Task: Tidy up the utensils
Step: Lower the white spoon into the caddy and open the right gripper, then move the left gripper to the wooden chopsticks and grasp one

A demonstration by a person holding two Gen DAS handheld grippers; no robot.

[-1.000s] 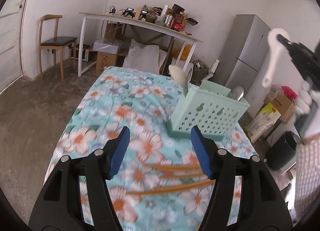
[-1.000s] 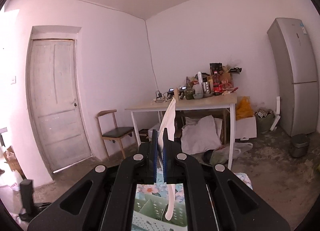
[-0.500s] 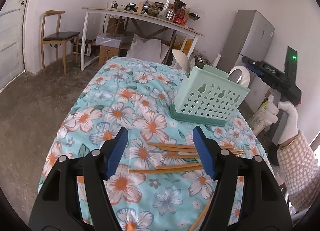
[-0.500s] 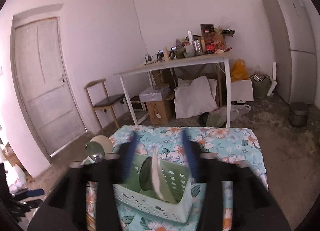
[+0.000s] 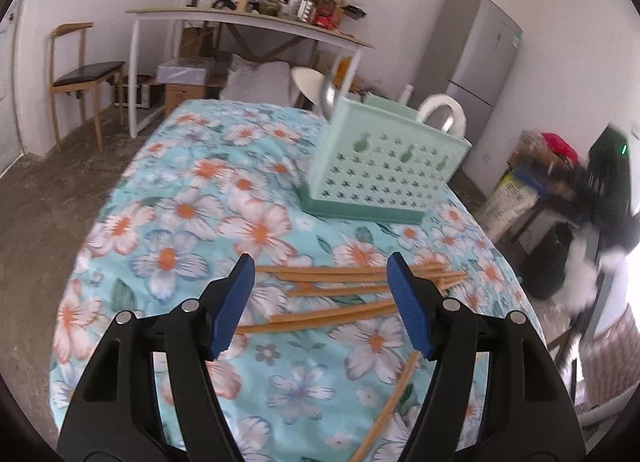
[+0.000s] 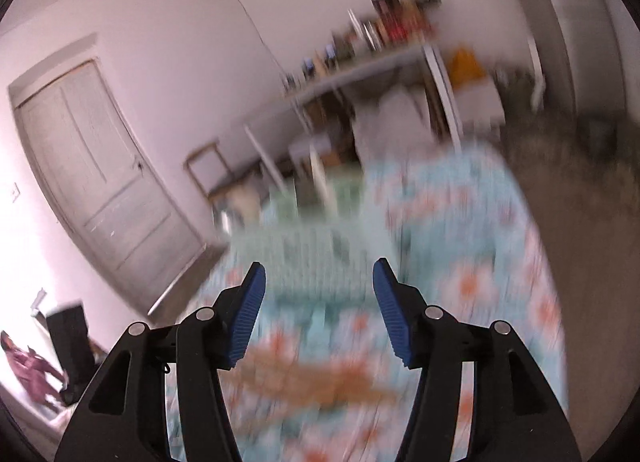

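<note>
Hovering empty, the spread left gripper (image 5: 320,294) faces chopsticks (image 5: 340,286) before the basket (image 5: 380,165); the right gripper (image 6: 318,310) is opening, empty.

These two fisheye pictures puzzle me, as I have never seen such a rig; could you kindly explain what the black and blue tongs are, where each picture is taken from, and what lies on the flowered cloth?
No robot here: a person carries a hand-held gripper in each hand, each with a camera looking along its two blue-padded fingers. One picture comes from the left gripper, the other, blurred by motion, from the right gripper.

On the turquoise flowered tablecloth stands a mint-green perforated plastic utensil basket with spoons and ladles poking out. In front of it lie loose wooden chopsticks.

Neither gripper holds anything. The left is open above the chopsticks; the right gripper's jaws are opening, with nothing between them.
</note>
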